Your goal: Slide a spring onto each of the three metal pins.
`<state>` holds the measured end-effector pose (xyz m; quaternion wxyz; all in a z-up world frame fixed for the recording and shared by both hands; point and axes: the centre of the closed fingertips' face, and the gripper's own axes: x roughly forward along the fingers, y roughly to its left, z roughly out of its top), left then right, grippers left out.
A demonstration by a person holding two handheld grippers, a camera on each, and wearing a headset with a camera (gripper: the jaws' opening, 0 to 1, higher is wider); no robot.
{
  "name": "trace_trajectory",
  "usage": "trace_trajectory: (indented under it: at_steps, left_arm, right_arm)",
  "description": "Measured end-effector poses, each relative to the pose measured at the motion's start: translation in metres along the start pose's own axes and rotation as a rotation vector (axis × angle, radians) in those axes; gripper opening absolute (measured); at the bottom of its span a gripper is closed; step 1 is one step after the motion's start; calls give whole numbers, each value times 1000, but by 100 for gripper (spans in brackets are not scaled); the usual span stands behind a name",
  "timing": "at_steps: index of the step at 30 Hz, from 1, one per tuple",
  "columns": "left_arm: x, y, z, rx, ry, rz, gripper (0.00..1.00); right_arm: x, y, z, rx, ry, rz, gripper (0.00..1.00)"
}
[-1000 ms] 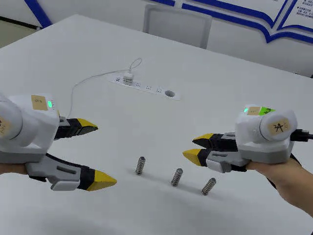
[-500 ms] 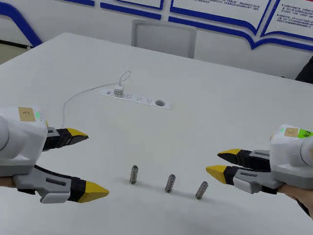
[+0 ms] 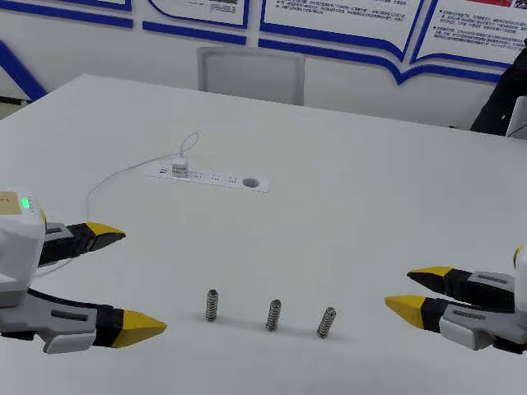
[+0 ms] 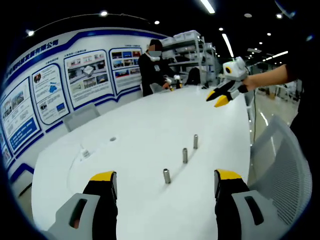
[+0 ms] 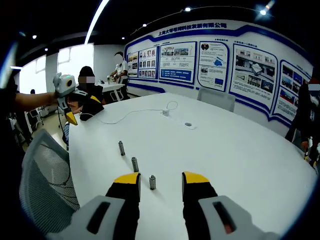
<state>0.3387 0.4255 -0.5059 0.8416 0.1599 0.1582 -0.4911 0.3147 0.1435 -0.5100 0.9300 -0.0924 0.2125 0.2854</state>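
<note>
Three short metal pins stand upright in a row on the white table, each with a coil spring around it: left spring (image 3: pixel 212 304), middle spring (image 3: pixel 273 315), right spring (image 3: pixel 327 322). They also show as pins (image 4: pixel 184 155) in the left gripper view and as springs (image 5: pixel 134 164) in the right gripper view. My left gripper (image 3: pixel 126 281) hovers to the left of the row, open wide and holding nothing. My right gripper (image 3: pixel 416 288) hovers to the right of the row, open by a smaller gap and holding nothing. Neither touches a spring.
A white power strip (image 3: pixel 207 176) with a plug and a cable lies farther back on the table. A grey chair (image 3: pixel 251 74) stands at the far edge. A mesh chair (image 4: pixel 280 165) is at the near side. A person (image 4: pixel 154 67) stands at the table's far end.
My right gripper has drawn away to the right of the springs. The left gripper has hardly shifted relative to them. The head camera has tilted up, and the springs have not moved.
</note>
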Motion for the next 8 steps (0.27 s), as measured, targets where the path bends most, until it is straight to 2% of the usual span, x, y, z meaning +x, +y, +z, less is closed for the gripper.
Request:
trace_trajectory:
  at_steps: [2,5,8]
  left_arm:
    - [0,2,4,-2,-17,9,82]
    - [1,4,4,-7,-17,6,83]
    - [1,0,3,-15,-11,-29,85]
  right_arm:
    - [-4,5,2,3,-5,3,34]
    - [-8,10,2,-9,-4,13,38]
    - [-11,13,-4,-55,29,19,40]
